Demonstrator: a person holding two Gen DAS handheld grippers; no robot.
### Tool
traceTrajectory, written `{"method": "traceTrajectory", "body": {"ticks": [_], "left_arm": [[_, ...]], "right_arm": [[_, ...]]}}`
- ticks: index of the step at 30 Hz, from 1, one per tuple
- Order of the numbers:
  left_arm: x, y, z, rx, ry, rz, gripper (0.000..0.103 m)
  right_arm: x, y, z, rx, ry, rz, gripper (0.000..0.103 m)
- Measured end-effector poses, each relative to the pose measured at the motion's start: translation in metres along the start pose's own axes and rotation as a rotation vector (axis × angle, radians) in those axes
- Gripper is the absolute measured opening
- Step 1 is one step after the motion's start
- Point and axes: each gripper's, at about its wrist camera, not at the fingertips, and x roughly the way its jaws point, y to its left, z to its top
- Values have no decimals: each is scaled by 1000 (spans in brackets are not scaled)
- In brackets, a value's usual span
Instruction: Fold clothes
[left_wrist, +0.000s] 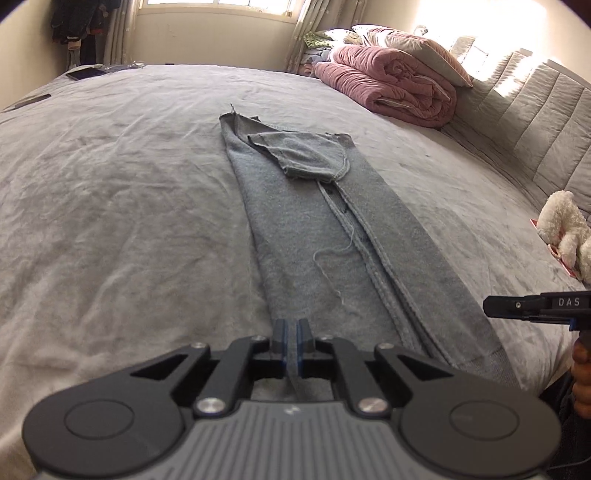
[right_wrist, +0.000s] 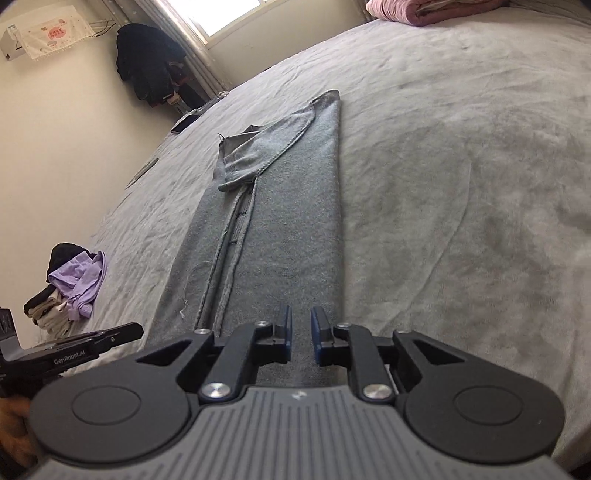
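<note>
A grey knit garment (left_wrist: 314, 221) lies on the bed as a long narrow strip, both sides folded in, a sleeve folded across its far end. My left gripper (left_wrist: 292, 328) is shut on the garment's near hem at its left corner; a fold of cloth runs between its pads. My right gripper (right_wrist: 301, 319) is at the hem's right part with a small gap between its pads, the cloth (right_wrist: 280, 236) lying beneath them, not pinched. The right gripper also shows in the left wrist view (left_wrist: 487, 306), and the left gripper in the right wrist view (right_wrist: 138, 330).
The grey bed sheet (left_wrist: 110, 203) spreads wide around the garment. A rolled pink quilt (left_wrist: 388, 86) and pillows lie at the headboard. A white plush toy (left_wrist: 565, 229) sits at the right. A pile of clothes (right_wrist: 74, 280) lies at the bed's left edge. A phone (left_wrist: 85, 73) lies far off.
</note>
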Motion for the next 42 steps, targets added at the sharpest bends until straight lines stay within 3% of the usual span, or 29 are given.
{"method": "traceTrajectory", "body": {"ticks": [3,8,12,21,22,26,29,36,42], "left_arm": [[-3,-4,-6,-4,3,-21,15],[-3,-17,-24,43,45,-3,15],[-12,-20,-36,68,36,9,16],[-26,-16,-49,26,39,-10,19],[-27,-13,-50,11,41,-17,22],[-30,-7,-56,-21,47,-46,26],[-31,-8,-58,-30,47,-82,36],[-30,-10,-59,-41,48,-100,38],[-28,-9,-61,-50,51,-95,37]], "right_arm": [[-1,2,-3,2,3,-1,18],[3,12,-15,-31,46,-17,18],[-2,13,-25,-41,61,-15,18],[-17,17,-41,-73,51,-21,18],[-19,17,-43,-75,48,-21,20],[-28,15,-49,-62,45,13,47],[-31,14,-54,-58,45,-10,48],[-34,0,-56,59,57,45,48],[-32,-19,-59,248,99,134,45]]}}
